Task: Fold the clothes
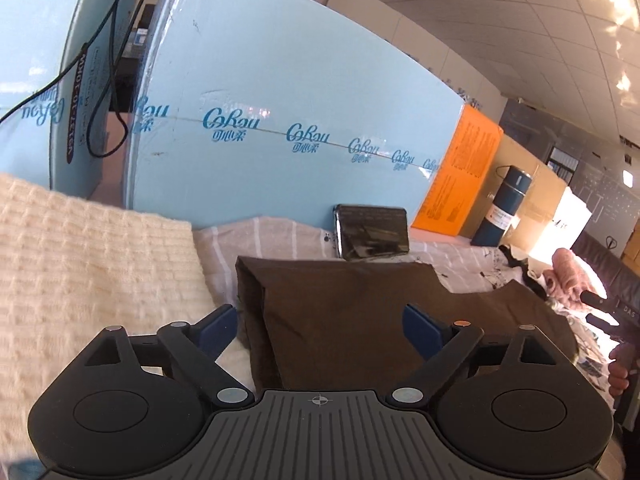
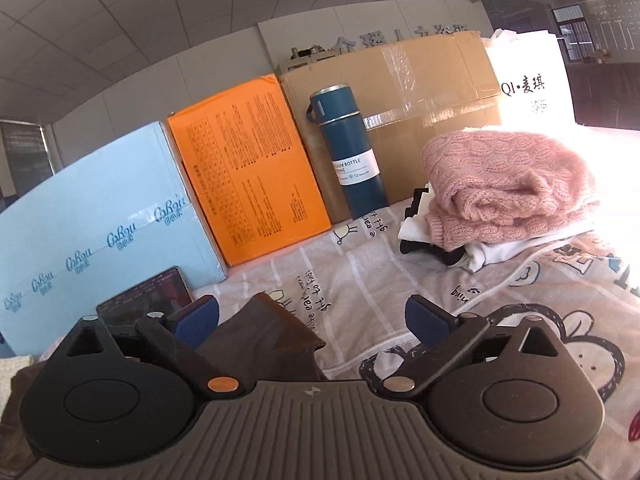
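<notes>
The left gripper (image 1: 320,326) is hanging spread wide above the folded brown garment (image 1: 352,312), pads clear of the cloth; the right gripper (image 2: 312,320) is likewise gaping, with the garment's corner (image 2: 260,332) lying just beside its left pad, probably untouched. The garment is resting on the printed bedsheet (image 2: 400,288), beside a cream knit (image 1: 92,264). Judging the fold finished, the hands should be lifting straight off without snagging an edge, then heading for the pink sweater (image 2: 508,184) pile.

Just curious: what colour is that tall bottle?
Dark teal-blue bottle with a white label, clearest in the right wrist view.
</notes>
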Motion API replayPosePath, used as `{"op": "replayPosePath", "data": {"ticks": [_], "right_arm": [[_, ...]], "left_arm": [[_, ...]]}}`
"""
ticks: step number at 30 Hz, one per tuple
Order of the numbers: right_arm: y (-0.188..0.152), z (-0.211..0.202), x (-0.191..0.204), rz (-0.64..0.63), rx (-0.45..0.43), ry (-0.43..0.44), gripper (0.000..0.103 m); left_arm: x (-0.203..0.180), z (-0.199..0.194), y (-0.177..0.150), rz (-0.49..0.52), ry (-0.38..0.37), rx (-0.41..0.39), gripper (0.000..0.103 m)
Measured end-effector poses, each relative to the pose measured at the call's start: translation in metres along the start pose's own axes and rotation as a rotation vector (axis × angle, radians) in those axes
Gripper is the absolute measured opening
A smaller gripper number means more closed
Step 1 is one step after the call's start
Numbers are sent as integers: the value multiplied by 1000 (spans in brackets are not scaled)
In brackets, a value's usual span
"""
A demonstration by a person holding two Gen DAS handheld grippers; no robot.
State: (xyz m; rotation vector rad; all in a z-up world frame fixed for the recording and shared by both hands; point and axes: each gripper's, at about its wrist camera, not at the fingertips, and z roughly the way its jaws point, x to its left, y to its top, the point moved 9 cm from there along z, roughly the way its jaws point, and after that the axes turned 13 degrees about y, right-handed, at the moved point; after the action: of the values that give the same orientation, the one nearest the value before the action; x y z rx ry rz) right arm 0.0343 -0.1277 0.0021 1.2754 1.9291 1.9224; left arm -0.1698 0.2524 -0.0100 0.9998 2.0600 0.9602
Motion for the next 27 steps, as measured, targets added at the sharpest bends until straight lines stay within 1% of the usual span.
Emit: {"op": "replayPosePath", "data": {"ticks": [1, 3, 5, 7, 12, 15, 17, 22, 25, 27], "right_arm": [[-3, -9, 5, 26, -1, 9, 103], [-11, -23, 16, 75, 31, 31, 103], [-22, -33, 23, 121, 71, 14, 103], [-33, -42, 28, 173, 108, -9, 103], [-55, -42, 18, 416, 172, -23, 103], [-66, -31, 9, 568, 187, -24, 103], [-67, -23, 8, 592, 169, -38, 103], [-58, 12, 6, 545, 127, -66, 103], [-51, 31, -1, 536, 53, -99, 103], [-48, 40, -2, 534, 21, -112, 103]], "left_arm": [[0, -5, -9, -14, -7, 17, 93], [-1, -13, -23, -35, -22, 47, 93], [-4, -17, -35, -50, -36, 71, 94], [-8, -21, -44, -43, -44, 75, 94], [-12, -20, -56, -22, -34, 84, 95], [-13, -21, -61, -9, -36, 88, 95], [-11, -20, -63, -20, -45, 96, 96], [-8, -17, -68, -54, -79, 126, 96], [-10, -17, -70, -55, -98, 132, 96], [-10, -16, -72, -55, -110, 136, 98]]}}
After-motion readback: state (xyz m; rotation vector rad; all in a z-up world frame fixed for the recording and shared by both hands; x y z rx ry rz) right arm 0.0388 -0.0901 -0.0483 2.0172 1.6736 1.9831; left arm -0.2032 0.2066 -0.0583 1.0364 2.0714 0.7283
